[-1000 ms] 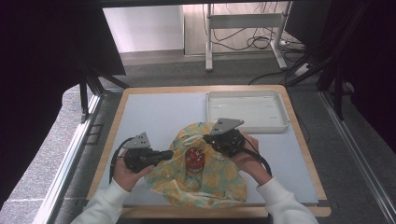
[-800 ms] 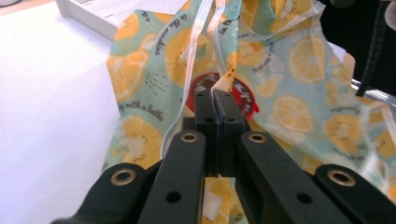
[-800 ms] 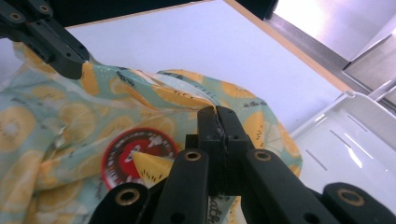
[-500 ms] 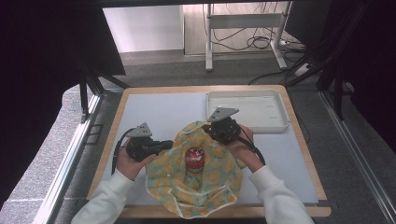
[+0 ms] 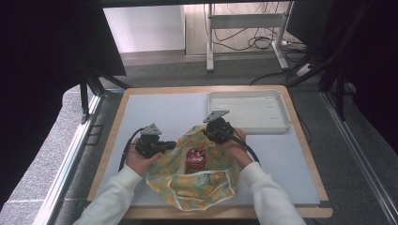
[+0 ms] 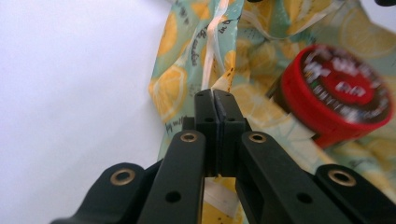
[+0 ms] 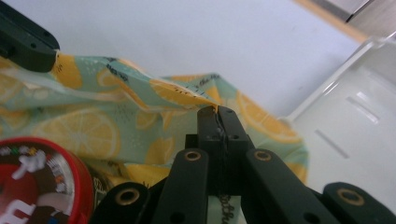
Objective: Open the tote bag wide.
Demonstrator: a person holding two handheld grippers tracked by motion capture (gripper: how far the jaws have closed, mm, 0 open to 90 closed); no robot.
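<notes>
— What moved?
— Both hands slid a bit toward the person, and the lemon cloth came along.
— What do the grippers do?
— The left gripper pinches the cloth's edge. The right gripper pinches the far edge.
— And the jar?
— The red-lidded jar stands on the cloth, between them, near the white tray.

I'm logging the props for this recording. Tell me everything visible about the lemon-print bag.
The lemon-print bag is thin, glossy, crinkled film, pale green with yellow lemon slices and small dark lettering, plus a pale band along its edge. It lies spread on the grey table near the person's edge, beside the white tray. A red-lidded jar stands at its middle. The left gripper and right gripper each pinch an edge, lifting it slightly.
</notes>
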